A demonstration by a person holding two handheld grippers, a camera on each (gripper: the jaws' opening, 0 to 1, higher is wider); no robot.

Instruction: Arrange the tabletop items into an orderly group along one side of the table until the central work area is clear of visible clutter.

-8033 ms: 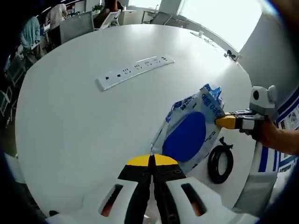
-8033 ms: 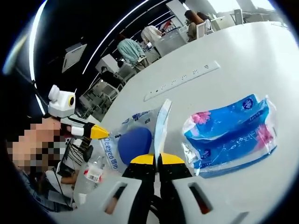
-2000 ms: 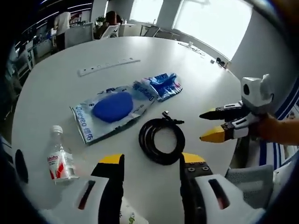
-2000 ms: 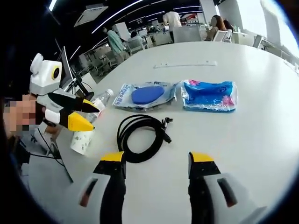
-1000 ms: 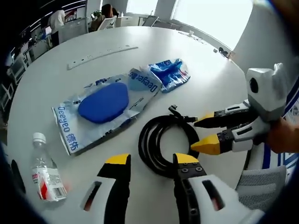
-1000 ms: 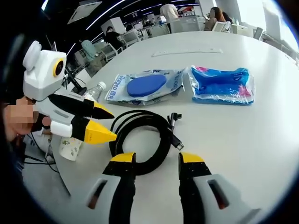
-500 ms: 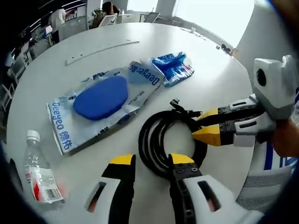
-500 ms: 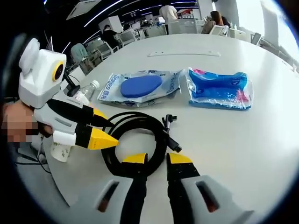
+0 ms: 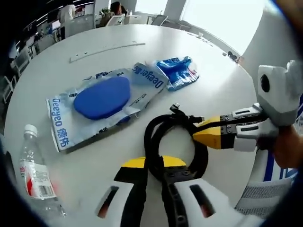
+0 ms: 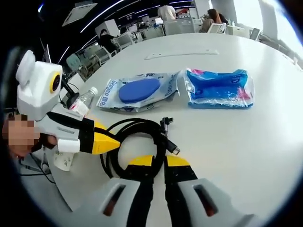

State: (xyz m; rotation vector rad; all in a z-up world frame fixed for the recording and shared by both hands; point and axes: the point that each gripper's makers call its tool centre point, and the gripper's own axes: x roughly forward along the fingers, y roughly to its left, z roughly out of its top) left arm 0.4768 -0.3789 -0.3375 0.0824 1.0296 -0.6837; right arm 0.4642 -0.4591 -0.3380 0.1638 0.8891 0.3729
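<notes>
Left gripper (image 9: 154, 163): jaws pressed together on the near loop of the black coiled cable (image 9: 163, 137), which passes between the yellow tips. Right gripper (image 10: 158, 161): jaws likewise closed on the same cable (image 10: 142, 130), gripping the opposite side of the coil. In the left gripper view the right gripper (image 9: 201, 133) enters from the right with its yellow tips meeting on the cable; in the right gripper view the left gripper (image 10: 111, 142) enters from the left, its tip at the coil's edge. A hand (image 9: 286, 149) holds the right gripper's body.

Cable position: flat on the white round table (image 9: 61, 80), near the table edge, with its plug ends (image 10: 169, 137) pointing away from the coil toward the centre.

Beyond the cable, just beside it, lies a clear packet holding a blue oval pad (image 9: 102, 97); its printed edge touches, or possibly overlaps, a smaller blue tissue pack (image 9: 177, 71) lying further out. In the right gripper view the packet (image 10: 139, 90) and the tissue pack (image 10: 220, 90) sit side by side.

A small water bottle (image 9: 31, 165) lies near the table edge, apart from the packet. A paper cup (image 10: 61, 161) appears partly hidden behind the left gripper. A white power strip (image 9: 106, 49) lies well apart, further across the table
</notes>
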